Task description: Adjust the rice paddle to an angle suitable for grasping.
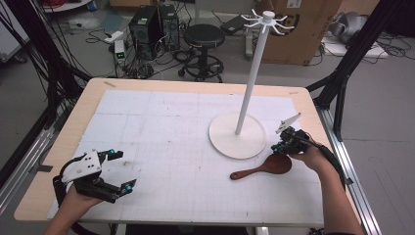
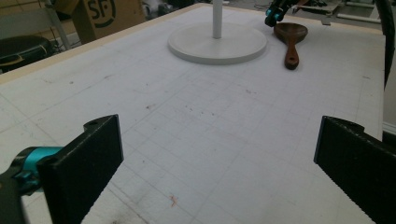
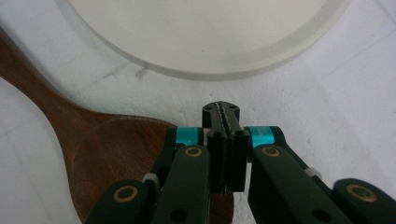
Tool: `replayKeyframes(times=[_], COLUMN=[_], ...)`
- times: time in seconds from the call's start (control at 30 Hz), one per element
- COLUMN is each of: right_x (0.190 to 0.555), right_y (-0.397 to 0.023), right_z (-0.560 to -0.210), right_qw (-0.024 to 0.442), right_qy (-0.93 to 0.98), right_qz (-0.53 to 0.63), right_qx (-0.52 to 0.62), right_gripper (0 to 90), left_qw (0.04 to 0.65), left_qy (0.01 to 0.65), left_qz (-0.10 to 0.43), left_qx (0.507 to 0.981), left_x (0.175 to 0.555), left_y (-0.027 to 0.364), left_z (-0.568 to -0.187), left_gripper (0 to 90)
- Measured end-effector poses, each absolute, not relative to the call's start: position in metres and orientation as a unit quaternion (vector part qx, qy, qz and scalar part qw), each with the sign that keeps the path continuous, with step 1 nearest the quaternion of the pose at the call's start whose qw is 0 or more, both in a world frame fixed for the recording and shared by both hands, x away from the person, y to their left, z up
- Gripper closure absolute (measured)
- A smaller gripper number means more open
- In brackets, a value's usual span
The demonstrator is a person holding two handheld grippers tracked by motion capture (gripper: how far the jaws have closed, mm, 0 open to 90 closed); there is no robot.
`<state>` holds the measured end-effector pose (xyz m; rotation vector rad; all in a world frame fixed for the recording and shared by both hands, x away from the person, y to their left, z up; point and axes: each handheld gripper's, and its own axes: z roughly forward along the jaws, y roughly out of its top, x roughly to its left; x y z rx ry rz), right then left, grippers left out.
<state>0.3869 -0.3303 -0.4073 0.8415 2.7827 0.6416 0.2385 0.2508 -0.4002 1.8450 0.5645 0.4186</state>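
A brown wooden spoon (image 1: 264,168) lies flat on the white gridded mat (image 1: 161,147), bowl to the right, just in front of the round base (image 1: 237,134) of a white hook stand (image 1: 252,78). My right gripper (image 1: 281,146) hangs low over the far rim of the spoon's bowl. In the right gripper view its jaws (image 3: 221,112) are pressed together with nothing visible between them, and the spoon (image 3: 107,149) lies under and to their left. My left gripper (image 1: 125,170) rests at the front left, open and empty (image 2: 219,149), facing the distant spoon (image 2: 290,35).
The stand's tall pole carries white hooks at the top (image 1: 266,20). The wooden table's right edge (image 1: 320,132) runs close behind my right hand. Beyond the table stand a black stool (image 1: 203,36), computer towers (image 1: 151,24) and a cardboard box (image 1: 303,29).
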Motion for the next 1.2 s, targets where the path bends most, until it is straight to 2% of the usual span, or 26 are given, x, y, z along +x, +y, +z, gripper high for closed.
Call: replayKeyframes(times=[0.4,1.2], right_x=[0.384,0.344], right_y=[-0.335,-0.33], right_z=[-0.41,-0.411], right_qw=[0.064,0.012], right_qy=[0.937,0.961], right_qz=[0.202,0.175], right_qx=[0.276,0.216], right_gripper=[89.6,89.7], left_qw=[0.548,0.548], left_qy=[0.237,0.237], left_qz=[0.175,0.176], left_qx=[0.783,0.783], left_x=[0.239,0.239], left_y=[0.25,0.25], left_z=[-0.401,-0.401], left_gripper=[1.9,1.9])
